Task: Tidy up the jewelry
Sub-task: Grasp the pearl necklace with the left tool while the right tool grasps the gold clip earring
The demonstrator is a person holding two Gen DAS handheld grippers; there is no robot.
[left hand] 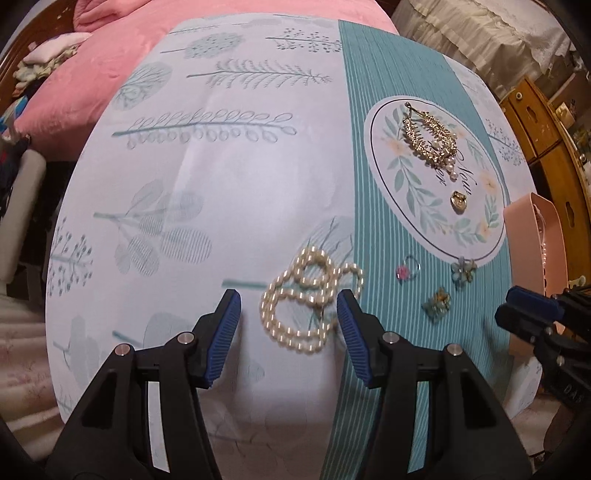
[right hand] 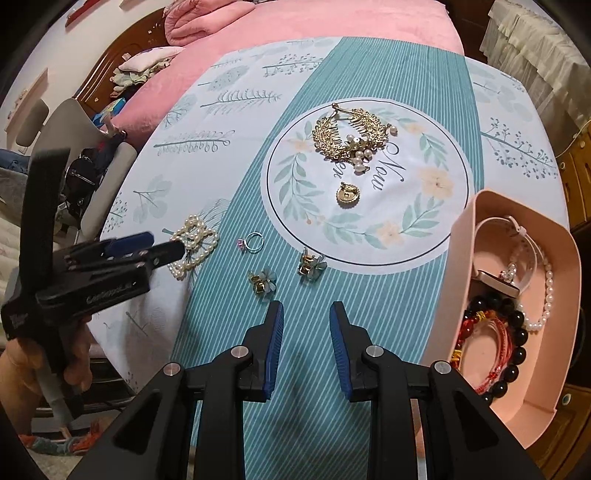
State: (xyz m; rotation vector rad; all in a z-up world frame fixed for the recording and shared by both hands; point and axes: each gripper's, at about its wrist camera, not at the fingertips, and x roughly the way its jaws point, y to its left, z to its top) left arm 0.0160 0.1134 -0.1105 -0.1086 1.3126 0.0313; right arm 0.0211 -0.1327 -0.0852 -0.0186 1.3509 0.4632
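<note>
Both hand-held grippers, left (left hand: 288, 321) and right (right hand: 306, 332), jaws apart, over leaf-printed cloth (left hand: 207, 192) on pink bed (right hand: 332, 26).

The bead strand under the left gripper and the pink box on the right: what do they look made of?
The bead strand looks like pearls, real or imitation I cannot tell: cream, rounded beads with a soft sheen. The pink box looks like moulded plastic, possibly coated card: smooth, matte walls with rounded corners. The left gripper stands open around the strand.

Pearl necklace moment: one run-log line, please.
left gripper: open astride pearl necklace | right gripper: open, empty | pink box: part-filled
</note>
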